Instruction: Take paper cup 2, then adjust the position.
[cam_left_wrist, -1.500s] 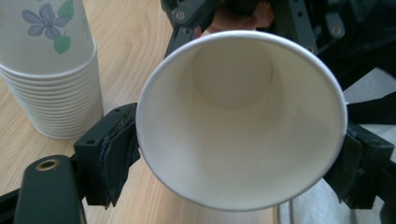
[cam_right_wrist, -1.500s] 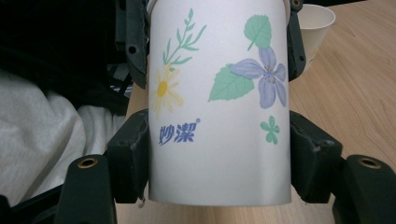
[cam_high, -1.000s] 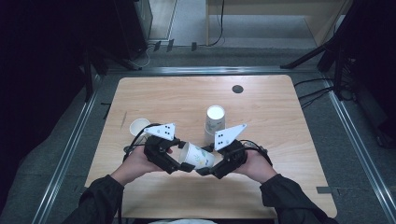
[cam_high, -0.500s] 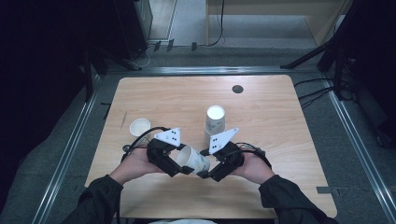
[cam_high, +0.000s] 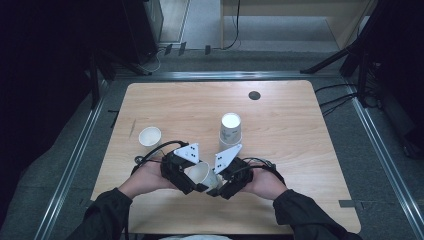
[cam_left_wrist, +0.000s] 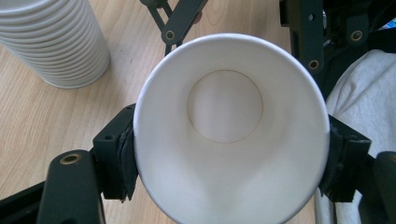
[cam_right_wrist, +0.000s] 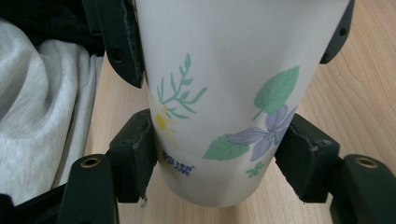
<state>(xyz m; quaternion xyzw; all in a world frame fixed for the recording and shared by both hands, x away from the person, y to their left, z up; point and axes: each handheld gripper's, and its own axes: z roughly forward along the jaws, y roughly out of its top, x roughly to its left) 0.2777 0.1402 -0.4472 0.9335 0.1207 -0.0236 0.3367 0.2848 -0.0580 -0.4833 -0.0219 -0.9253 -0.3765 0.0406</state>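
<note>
Held cup: a flowered paper cup (cam_high: 201, 174) lies tilted at the near middle of the table (cam_high: 300, 150), gripped from both sides. Its open mouth turns toward the left gripper view (cam_left_wrist: 231, 126); its printed wall with leaves and a violet flower faces the right gripper view (cam_right_wrist: 233, 102).
Left gripper (cam_high: 181, 172): jaws closed onto the cup just below its rim, pads pressing both flanks.
Right gripper (cam_high: 227, 181): jaws closed onto the cup's lower wall, close above its base.
Change: compared with a second ago, both hands have drawn nearer to the person and closer together, and the cup's mouth now tips more upward and leftward.
Meaning: the cup seems to be mid-handover or being pulled apart from a nested mate; which of the two cannot be told.
Loose cup: a single white cup (cam_high: 149, 135) stands upright, far left of the grippers, well apart.
Cup stack (cam_high: 230, 130): nested cups stand upright just beyond the right gripper, untouched.
</note>
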